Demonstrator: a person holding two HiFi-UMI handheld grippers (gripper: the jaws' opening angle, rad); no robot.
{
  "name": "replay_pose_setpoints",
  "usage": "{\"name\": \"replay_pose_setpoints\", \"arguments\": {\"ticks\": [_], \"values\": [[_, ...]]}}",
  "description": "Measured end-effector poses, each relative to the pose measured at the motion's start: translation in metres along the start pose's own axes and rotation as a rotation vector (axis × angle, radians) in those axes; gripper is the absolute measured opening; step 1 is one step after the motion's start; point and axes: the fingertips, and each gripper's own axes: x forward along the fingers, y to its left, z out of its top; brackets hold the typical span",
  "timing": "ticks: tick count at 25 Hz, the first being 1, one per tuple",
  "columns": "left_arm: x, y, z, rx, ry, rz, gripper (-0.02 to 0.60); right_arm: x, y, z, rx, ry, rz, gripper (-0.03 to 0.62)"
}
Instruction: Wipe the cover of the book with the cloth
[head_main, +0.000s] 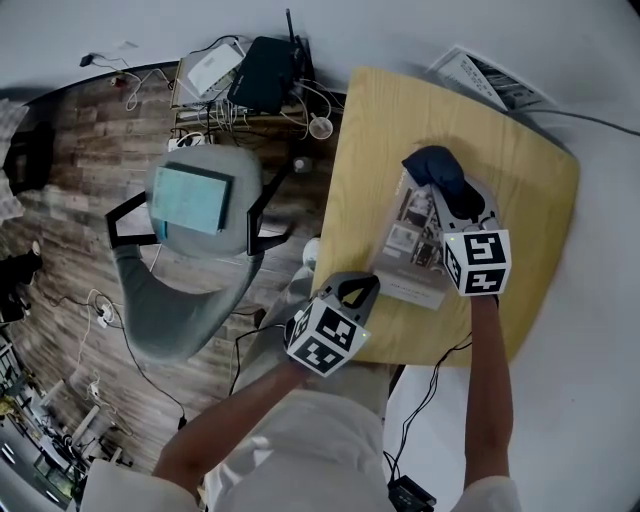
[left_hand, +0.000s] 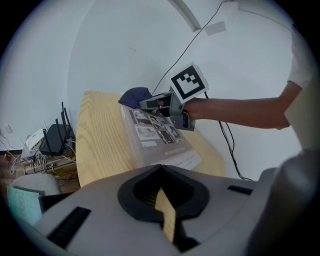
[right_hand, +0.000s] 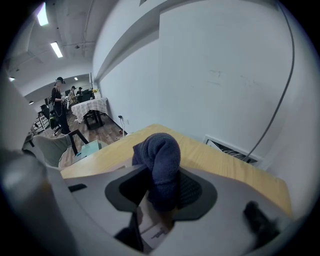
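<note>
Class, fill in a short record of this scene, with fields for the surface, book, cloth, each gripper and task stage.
Surface: wooden table
Book: book lying flat on the table, cover up
Cloth: dark blue cloth, bunched, at the book's far end
Right gripper: right gripper shut on the cloth, over the cover
Left gripper: left gripper shut, empty, at the table's near edge by the book
Task stage: cloth at the cover, held for wiping

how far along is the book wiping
Done: the cloth is picked up, clamped in the right tongs. In hand: it sits at the far end of the book cover. Left: the near part of the cover toward the left tongs, which are shut and empty; no wiped trace shows.
</note>
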Motion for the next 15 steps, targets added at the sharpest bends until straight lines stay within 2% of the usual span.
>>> {"name": "replay_pose_setpoints", "arguments": {"ticks": [15], "values": [[-0.001, 0.0, 0.0, -0.003, 0.002, -0.002, 0.009, -0.025, 0.036, -0.022, -0.012, 0.025, 0.05, 0.153]]}}
